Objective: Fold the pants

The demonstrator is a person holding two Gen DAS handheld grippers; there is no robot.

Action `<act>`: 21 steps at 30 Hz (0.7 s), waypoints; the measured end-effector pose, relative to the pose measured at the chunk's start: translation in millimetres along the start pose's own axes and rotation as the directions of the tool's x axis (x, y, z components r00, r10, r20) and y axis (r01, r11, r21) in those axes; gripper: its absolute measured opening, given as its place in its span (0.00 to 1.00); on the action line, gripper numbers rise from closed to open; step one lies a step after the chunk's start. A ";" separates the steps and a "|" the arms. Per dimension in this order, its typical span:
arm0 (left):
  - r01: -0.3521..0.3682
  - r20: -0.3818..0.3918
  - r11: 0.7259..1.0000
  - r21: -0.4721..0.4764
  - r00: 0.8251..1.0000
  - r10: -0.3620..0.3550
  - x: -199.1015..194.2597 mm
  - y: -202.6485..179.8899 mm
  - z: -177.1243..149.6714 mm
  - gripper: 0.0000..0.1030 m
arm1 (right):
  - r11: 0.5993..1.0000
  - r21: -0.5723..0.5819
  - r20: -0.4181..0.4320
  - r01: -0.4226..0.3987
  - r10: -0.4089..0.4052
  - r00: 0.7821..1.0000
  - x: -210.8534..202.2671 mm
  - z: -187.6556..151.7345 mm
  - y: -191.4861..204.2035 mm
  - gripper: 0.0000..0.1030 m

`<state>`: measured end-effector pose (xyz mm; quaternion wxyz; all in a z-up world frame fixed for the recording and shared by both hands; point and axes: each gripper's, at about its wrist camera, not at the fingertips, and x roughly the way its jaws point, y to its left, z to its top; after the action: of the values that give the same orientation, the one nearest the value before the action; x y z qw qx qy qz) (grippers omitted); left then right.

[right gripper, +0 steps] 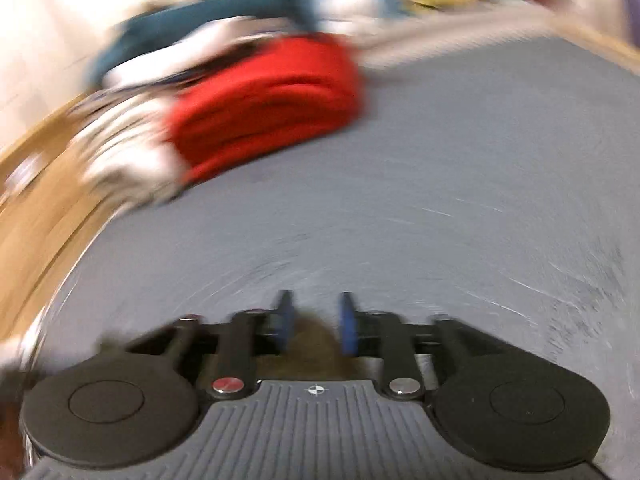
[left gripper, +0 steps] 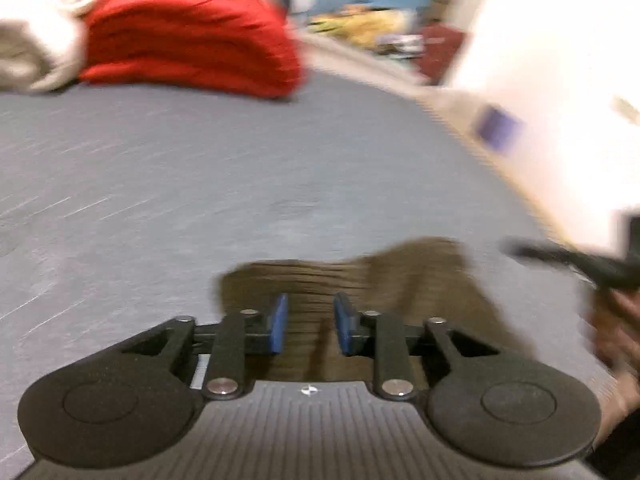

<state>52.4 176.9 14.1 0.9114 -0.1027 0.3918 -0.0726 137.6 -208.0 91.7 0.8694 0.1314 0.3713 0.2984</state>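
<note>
Both grippers, left [left gripper: 310, 326] and right [right gripper: 316, 324], are hovering with fingers narrowly parted, gripping nothing. Brown pants [left gripper: 360, 280] are lying beneath them at the gray mat's [left gripper: 200, 180] near edge, a red pile [left gripper: 192, 36] sitting at the far edge.

The left gripper [left gripper: 310, 326] hangs low over a grey bench [left gripper: 200, 184], its blue pads [left gripper: 279, 324] apart with a clear gap between the jaws. Brown pants [left gripper: 360, 280] lie on the bench right under and just ahead of the jaws, spreading toward the right. At the far end sits a folded red cloth [left gripper: 192, 36], touching a pale cream cloth [left gripper: 36, 36] at its left. The right gripper [left gripper: 580, 262] enters at the right edge, dark and blurred. The whole view is smeared by motion.
</note>
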 end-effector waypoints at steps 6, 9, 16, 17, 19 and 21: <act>-0.079 -0.074 0.970 -0.230 0.995 0.063 22.8 42.0 -11.0 0.55 | 0.964 -0.261 -0.291 -0.054 -0.025 0.956 13.7 -63.6 30.7 0.44; -0.121 -0.097 0.972 -0.200 0.990 0.103 17.2 34.3 -11.9 0.72 | 0.964 -0.266 -0.370 -0.004 -0.098 0.924 24.0 -86.6 12.0 0.56; -0.049 -0.156 0.892 -0.450 0.987 -0.025 -13.6 55.4 -28.1 0.83 | 0.994 -0.075 -0.210 0.080 -0.094 0.973 1.0 -61.9 -12.7 0.85; -0.027 -0.181 0.879 -0.475 0.981 -0.068 -10.5 56.1 -33.9 0.84 | 0.996 -0.039 -0.196 0.081 -0.087 0.977 4.1 -58.5 -17.0 0.88; -0.022 -0.236 0.881 -0.472 0.966 -0.102 -1.6 53.6 -43.6 0.84 | 0.995 0.056 -0.204 0.083 -0.070 0.977 16.9 -59.5 -30.8 0.92; -0.038 -0.284 0.895 -0.444 0.954 -0.101 12.1 50.5 -51.5 0.87 | 0.989 0.122 -0.262 0.078 -0.044 0.964 34.3 -66.5 -38.2 0.94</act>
<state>25.7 216.4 -41.3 0.7925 -0.3024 0.5296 -0.0109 124.3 -216.5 9.1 0.8119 0.1369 0.5040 0.2608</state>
